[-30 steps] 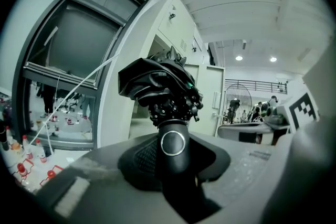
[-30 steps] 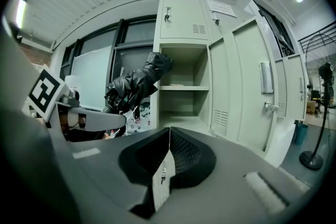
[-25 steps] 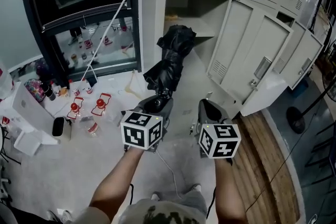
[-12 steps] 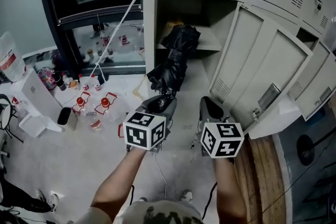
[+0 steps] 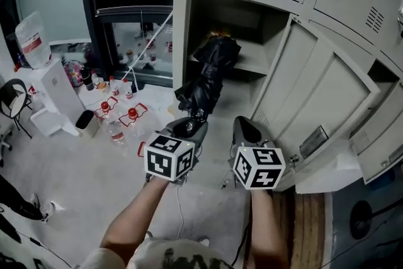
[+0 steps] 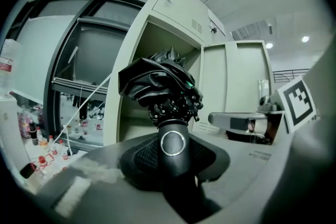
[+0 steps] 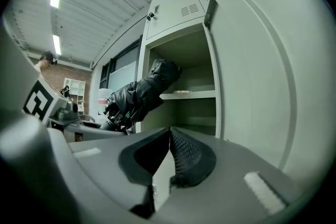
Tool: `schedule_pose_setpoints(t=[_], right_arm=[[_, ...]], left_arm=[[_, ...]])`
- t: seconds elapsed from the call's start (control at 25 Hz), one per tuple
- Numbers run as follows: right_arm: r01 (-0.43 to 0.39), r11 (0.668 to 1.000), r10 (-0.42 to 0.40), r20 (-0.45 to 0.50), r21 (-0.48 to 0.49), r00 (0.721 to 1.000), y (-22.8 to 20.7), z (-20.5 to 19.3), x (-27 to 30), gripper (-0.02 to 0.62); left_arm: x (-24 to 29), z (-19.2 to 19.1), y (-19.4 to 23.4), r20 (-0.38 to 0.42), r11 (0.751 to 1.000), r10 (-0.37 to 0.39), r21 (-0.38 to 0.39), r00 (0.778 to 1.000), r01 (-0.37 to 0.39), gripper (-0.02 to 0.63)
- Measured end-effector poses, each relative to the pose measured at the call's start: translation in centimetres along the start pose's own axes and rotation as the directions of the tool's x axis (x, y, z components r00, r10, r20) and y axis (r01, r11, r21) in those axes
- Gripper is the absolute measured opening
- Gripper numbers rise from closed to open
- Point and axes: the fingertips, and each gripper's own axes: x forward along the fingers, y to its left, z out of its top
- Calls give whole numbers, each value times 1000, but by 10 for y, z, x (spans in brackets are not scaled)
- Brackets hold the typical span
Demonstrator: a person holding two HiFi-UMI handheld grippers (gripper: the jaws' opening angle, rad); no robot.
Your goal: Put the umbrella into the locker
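Left of the locker (image 5: 181, 22), small red-capped bottles (image 5: 132, 114) stand on the floor (image 5: 75, 186), well clear of the locker's foot.

In front of the locker's open compartment, my left claw (image 5: 189, 127) is clenched on the handle of the folded black umbrella (image 5: 208, 79). In the left gripper view the round-capped handle sits pinched between the two pads of that claw (image 6: 173, 145), and the bunched canopy of the umbrella (image 6: 157, 86) rises beyond it toward the locker (image 6: 173, 2).

The umbrella slants up and away from me. Its far end lies at the mouth of the open compartment, about level with the shelf (image 5: 255, 63) inside. I cannot tell whether that end has crossed the locker's threshold.

Just right of the umbrella, also in front of the locker, my right claw (image 5: 245, 129) holds nothing. In the right gripper view its pads (image 7: 169, 134) meet at the tips, with the umbrella (image 7: 139, 94) off to the left and the shelf (image 7: 189, 95) ahead.

At the locker's right side, the door (image 5: 327, 91) stands swung wide open.
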Motion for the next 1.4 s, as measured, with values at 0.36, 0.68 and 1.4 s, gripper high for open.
schedule_pose_setpoints(t=[0.36,0.68,1.4], right_arm=[[-108,994,108,13,14,994,1,1,4,-11],[-174,984,173,23,32,985,14,-3,2,-11],[-189,980,188,19,61,982,1,-12,-12,-11]], left_arm=[[-9,-23,-9,-52,996,89,18,995,-88,121],[-20,-72,-24,-154,993,115,22,981,-113,121],[13,-82,-12,-285,987,139,-41,948,-157,121]])
